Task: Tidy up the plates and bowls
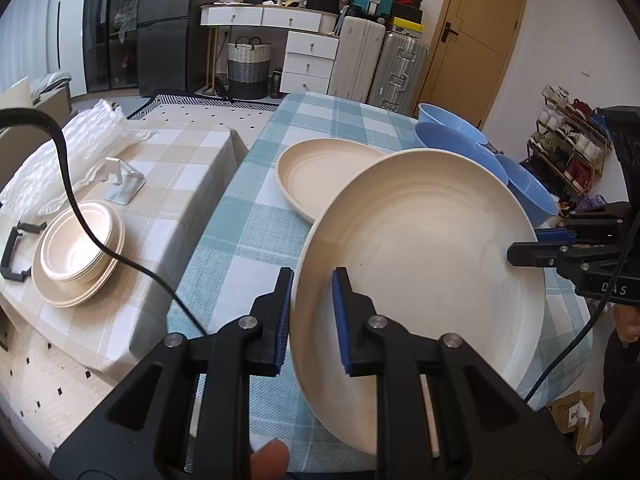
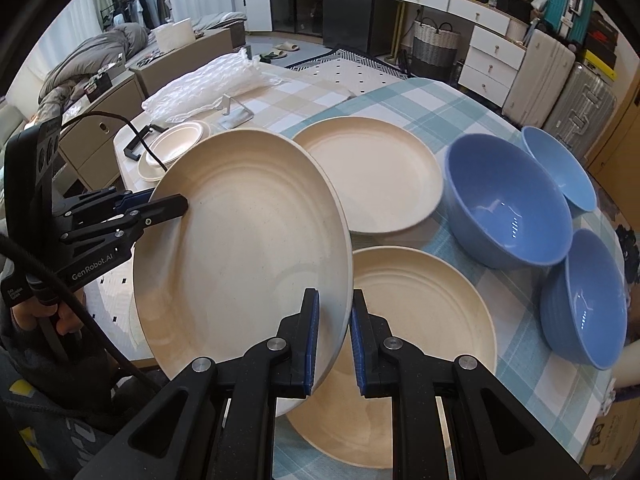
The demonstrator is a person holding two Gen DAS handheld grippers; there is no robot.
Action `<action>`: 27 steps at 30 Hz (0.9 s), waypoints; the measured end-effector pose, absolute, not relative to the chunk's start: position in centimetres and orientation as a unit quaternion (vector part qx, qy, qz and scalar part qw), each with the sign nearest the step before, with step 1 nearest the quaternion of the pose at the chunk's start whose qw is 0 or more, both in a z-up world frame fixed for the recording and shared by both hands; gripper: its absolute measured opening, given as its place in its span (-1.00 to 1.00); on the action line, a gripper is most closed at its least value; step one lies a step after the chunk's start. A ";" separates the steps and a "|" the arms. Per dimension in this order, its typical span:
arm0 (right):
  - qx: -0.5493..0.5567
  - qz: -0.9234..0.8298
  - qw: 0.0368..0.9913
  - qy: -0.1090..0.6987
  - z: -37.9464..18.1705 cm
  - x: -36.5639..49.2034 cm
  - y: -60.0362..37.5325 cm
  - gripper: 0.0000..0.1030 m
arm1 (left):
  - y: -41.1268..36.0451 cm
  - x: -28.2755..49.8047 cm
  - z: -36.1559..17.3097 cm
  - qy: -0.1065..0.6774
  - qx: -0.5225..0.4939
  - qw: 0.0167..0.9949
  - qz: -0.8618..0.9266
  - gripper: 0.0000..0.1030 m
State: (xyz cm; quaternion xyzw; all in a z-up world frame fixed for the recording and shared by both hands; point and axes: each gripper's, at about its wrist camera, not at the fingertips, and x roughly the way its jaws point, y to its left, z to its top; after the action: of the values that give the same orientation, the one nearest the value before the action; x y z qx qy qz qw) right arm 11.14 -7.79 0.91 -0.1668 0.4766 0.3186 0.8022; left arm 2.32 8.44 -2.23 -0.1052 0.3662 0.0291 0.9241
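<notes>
A large cream plate [image 1: 424, 264] [image 2: 240, 248] hangs tilted above the blue-checked table [image 1: 248, 240], held by both grippers. My left gripper [image 1: 312, 320] [image 2: 182, 204] is shut on its near-left rim. My right gripper [image 2: 334, 340] [image 1: 516, 254] is shut on the opposite rim. Two more cream plates [image 2: 368, 176] [image 2: 432, 320] lie flat on the cloth below; the left wrist view shows one of them [image 1: 320, 176]. Three blue bowls [image 2: 508, 204] [image 2: 560, 168] [image 2: 584, 300] stand to the right. A stack of small cream bowls on a plate [image 1: 76, 252] [image 2: 176, 148] sits on the beige-checked table.
On the beige table [image 1: 176, 168] lie crumpled clear plastic wrap [image 1: 80, 140], a metal stand [image 1: 124, 184] and a black handle [image 1: 12, 252]. A black cable [image 1: 72, 200] hangs across the bowl stack. Suitcases, drawers and a shoe rack stand beyond the tables.
</notes>
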 end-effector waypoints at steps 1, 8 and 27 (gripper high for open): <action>-0.162 0.316 0.804 0.477 0.9 11.3 -8.3 -0.71 | 8.0 2.8 -2.1 0.368 -0.101 0.924 0.028 -0.68; -0.132 0.301 0.810 0.486 0.5 12.7 -11.7 -0.71 | 4.2 6.2 -0.6 0.377 -0.065 0.924 0.024 -0.66; -0.073 0.263 0.812 0.516 -1.2 14.5 -19.2 -0.71 | -3.6 13.0 0.0 0.415 -0.025 0.909 -0.031 -0.66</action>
State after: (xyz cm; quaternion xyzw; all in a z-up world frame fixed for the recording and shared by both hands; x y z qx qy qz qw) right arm 14.54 -19.24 -1.17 -0.0734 0.5165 0.2625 0.8118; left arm 13.01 -3.62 -0.03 -0.0248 0.4150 -0.0308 0.9090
